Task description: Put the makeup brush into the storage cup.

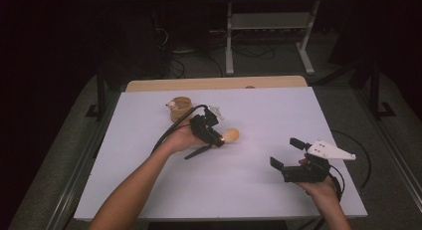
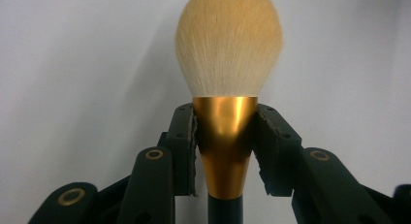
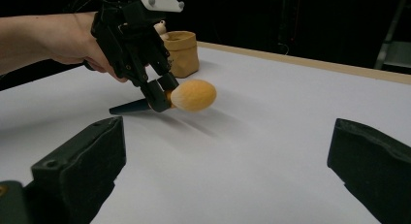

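Two tongs were there: the left tongs (image 2: 224, 136) pinched the brush (image 2: 228, 88) at its gold collar, a stiff, perhaps slippery hold; its light, soft bristles stuck out beyond. The right tongs (image 3: 228, 156) stood spread, well apart.

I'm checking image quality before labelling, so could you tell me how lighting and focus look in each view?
High view: dim, dark surroundings, the brush head glows overexposed. Left gripper view: sharp, glare streaks on the gold ferrule. Right gripper view: its own jaws are soft, the left gripper is clearer.
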Motion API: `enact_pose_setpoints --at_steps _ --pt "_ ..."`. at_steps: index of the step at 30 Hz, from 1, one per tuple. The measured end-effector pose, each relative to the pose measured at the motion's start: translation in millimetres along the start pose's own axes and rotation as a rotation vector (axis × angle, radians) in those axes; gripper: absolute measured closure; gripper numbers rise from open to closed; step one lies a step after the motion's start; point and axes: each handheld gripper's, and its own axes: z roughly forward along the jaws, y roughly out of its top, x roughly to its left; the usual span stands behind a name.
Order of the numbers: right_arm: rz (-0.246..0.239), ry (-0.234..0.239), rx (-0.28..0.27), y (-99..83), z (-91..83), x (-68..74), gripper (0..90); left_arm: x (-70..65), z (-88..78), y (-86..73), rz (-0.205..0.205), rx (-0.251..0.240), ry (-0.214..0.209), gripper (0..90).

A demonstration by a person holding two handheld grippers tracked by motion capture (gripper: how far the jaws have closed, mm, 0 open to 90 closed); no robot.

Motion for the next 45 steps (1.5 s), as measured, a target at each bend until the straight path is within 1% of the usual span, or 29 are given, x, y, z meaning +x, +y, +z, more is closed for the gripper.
enact_pose_setpoints --at_steps 1,2,3,4,5,7,9,10,11,12,15,17,18,20,21,23,24,25,26,28,29,30,31,32,38,40,41,45 --pt "0.001 0.000 0.001 -0.1 0.1 0.1 0.0 -0.3 -1.2 -0.4 -0.004 -0.011 -0.001 62.8" --pt "0.001 0.000 0.001 -0.1 0.1 0.1 0.0 -0.3 -1.2 -0.4 -0.004 -0.011 -0.001 62.8" --pt "0.002 0.000 0.004 -0.3 0.2 0.3 0.0 -0.1 -4.7 -1.0 0.003 -0.016 0.000 62.8" --pt "0.002 0.000 0.004 -0.3 0.2 0.3 0.0 -0.1 -4.7 -1.0 0.003 -0.016 0.000 62.8" --pt "0.003 0.001 0.004 -0.4 0.3 0.4 0.0 -0.6 -7.4 -1.9 -0.002 -0.036 -0.001 62.8" --pt "0.001 0.000 0.007 -0.5 0.0 0.1 0.0 -0.9 -9.8 -3.1 -0.011 -0.055 0.000 62.9" --pt "0.008 0.001 0.005 -0.4 -0.1 0.3 0.0 -1.4 -12.4 -4.3 -0.018 -0.071 0.007 62.9" --pt "0.008 0.001 0.005 -0.4 -0.1 0.3 0.0 -1.4 -12.4 -4.3 -0.018 -0.071 0.007 62.9" --pt "0.006 0.001 0.003 -0.3 -0.1 0.1 0.0 -0.8 -15.5 -5.8 -0.025 -0.093 0.000 62.9" --pt "0.008 0.001 0.005 -0.4 -0.2 0.2 0.0 -0.8 -17.0 -6.7 -0.032 -0.103 0.000 62.9" --pt "0.008 0.001 0.005 -0.4 -0.3 0.0 0.0 0.0 -19.9 -8.2 -0.032 -0.116 0.002 62.9" --pt "0.007 0.000 0.004 -0.4 -0.3 0.1 0.0 0.3 -24.3 -11.2 -0.046 -0.144 0.001 62.9" --pt "0.007 0.000 0.004 -0.4 -0.3 0.1 0.0 0.3 -24.3 -11.2 -0.046 -0.144 0.001 62.9" --pt "0.004 0.000 0.003 -0.4 -0.4 -0.1 0.0 1.0 -26.7 -13.3 -0.047 -0.160 -0.001 62.9" --pt "0.003 -0.001 0.003 -0.3 -0.5 -0.2 0.0 0.7 -27.9 -14.5 -0.054 -0.172 -0.002 62.9" --pt "0.003 -0.001 0.003 -0.3 -0.5 -0.1 0.0 1.1 -30.7 -16.9 -0.054 -0.198 -0.007 62.9" --pt "0.005 -0.001 0.003 -0.4 -0.4 0.1 0.0 1.5 -33.9 -19.3 -0.060 -0.228 -0.012 62.9" --pt "0.005 -0.001 0.003 -0.4 -0.4 0.1 0.0 1.5 -33.9 -19.3 -0.060 -0.228 -0.012 62.9" --pt "0.006 -0.001 0.004 -0.4 -0.4 0.2 0.0 2.0 -35.4 -20.4 -0.057 -0.242 -0.014 62.9" --pt "0.008 -0.001 0.004 -0.5 -0.3 0.2 0.0 1.8 -38.5 -22.8 -0.064 -0.271 -0.015 62.8" --pt "0.008 -0.001 0.004 -0.5 -0.3 0.2 0.0 1.8 -38.5 -22.8 -0.064 -0.271 -0.015 62.9" --pt "0.006 -0.001 0.005 -0.5 -0.5 0.0 0.0 2.1 -42.6 -26.0 -0.073 -0.298 -0.015 62.9" --pt "0.006 -0.001 0.005 -0.6 -0.6 -0.1 0.0 1.9 -43.8 -26.9 -0.081 -0.306 -0.016 62.9" --pt "0.006 -0.002 0.004 -0.6 -0.6 -0.1 0.0 2.9 -45.8 -28.2 -0.073 -0.307 -0.015 62.8" --pt "0.004 -0.002 0.003 -0.4 -1.0 -0.2 0.0 2.8 -53.8 -37.0 -0.090 -0.386 -0.013 62.8" --pt "0.005 -0.002 0.002 -0.3 -0.8 -0.1 0.0 1.3 -55.6 -39.8 -0.101 -0.416 -0.012 62.9" --pt "0.005 -0.003 0.005 -0.4 -0.8 0.0 0.0 1.1 -57.6 -41.7 -0.094 -0.422 -0.007 62.8" --pt "0.001 -0.003 0.008 -0.8 -0.5 0.2 0.0 -0.4 -61.5 -46.6 -0.089 -0.459 -0.003 62.8"
